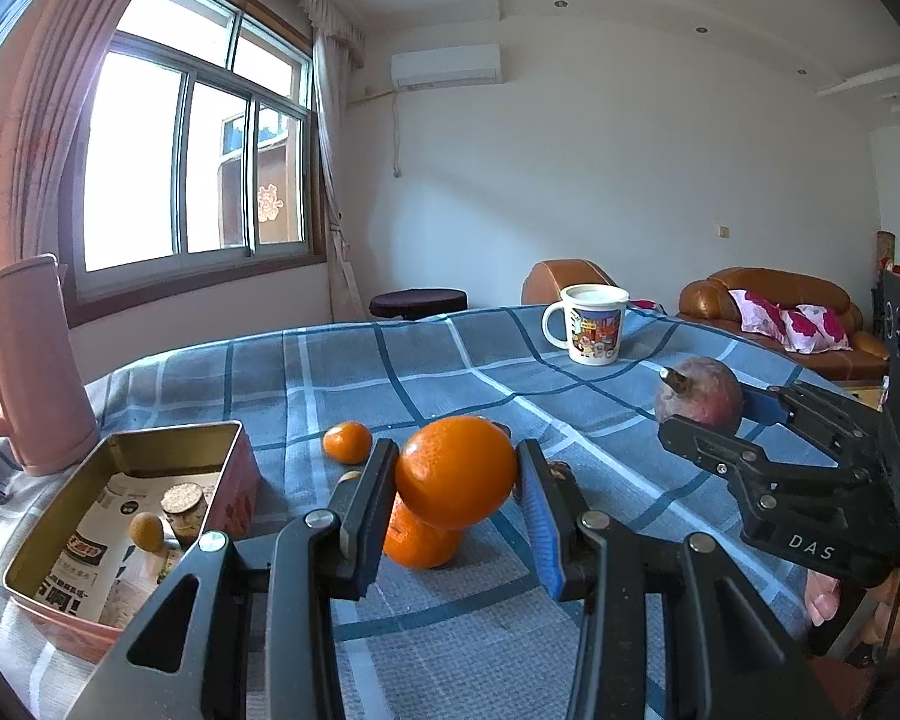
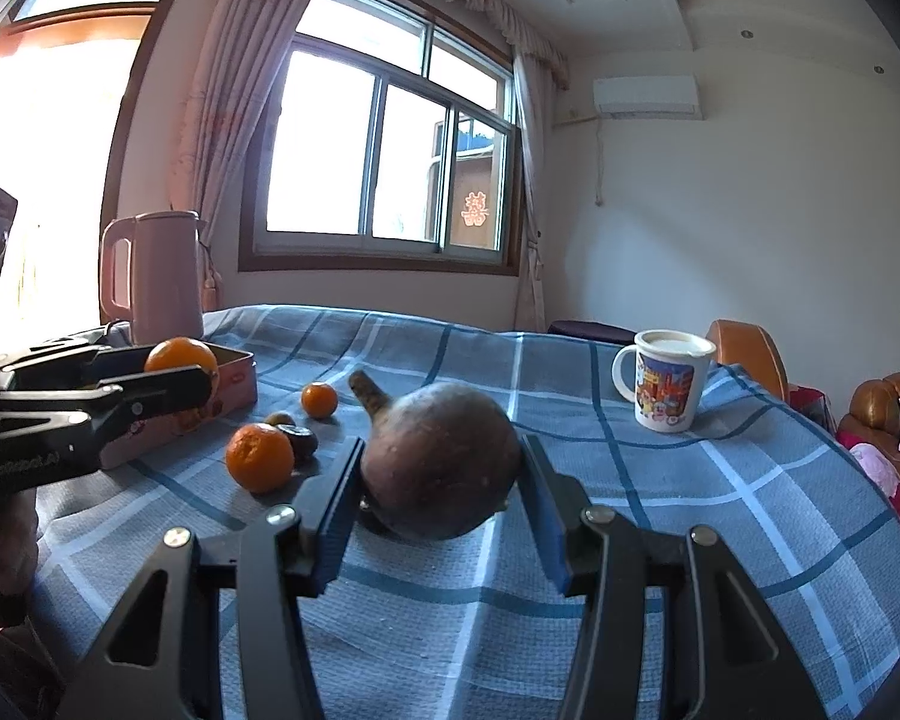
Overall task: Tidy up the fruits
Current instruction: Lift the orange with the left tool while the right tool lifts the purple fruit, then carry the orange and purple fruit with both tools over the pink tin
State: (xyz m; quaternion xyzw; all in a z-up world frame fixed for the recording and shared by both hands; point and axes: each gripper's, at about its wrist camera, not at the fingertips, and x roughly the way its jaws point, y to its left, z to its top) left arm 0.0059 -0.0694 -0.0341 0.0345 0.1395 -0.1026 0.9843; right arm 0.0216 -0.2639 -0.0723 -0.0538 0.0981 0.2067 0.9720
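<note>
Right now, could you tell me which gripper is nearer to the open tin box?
Left. The left gripper, holding an orange, is just beside the tin box; the right gripper, holding a brown fruit, is farther off.

Grippers: black frames, blue pads.
Silver pivot screws seen on left gripper point(image 1: 456, 474); "DAS" printed on right gripper point(image 1: 714, 420).
</note>
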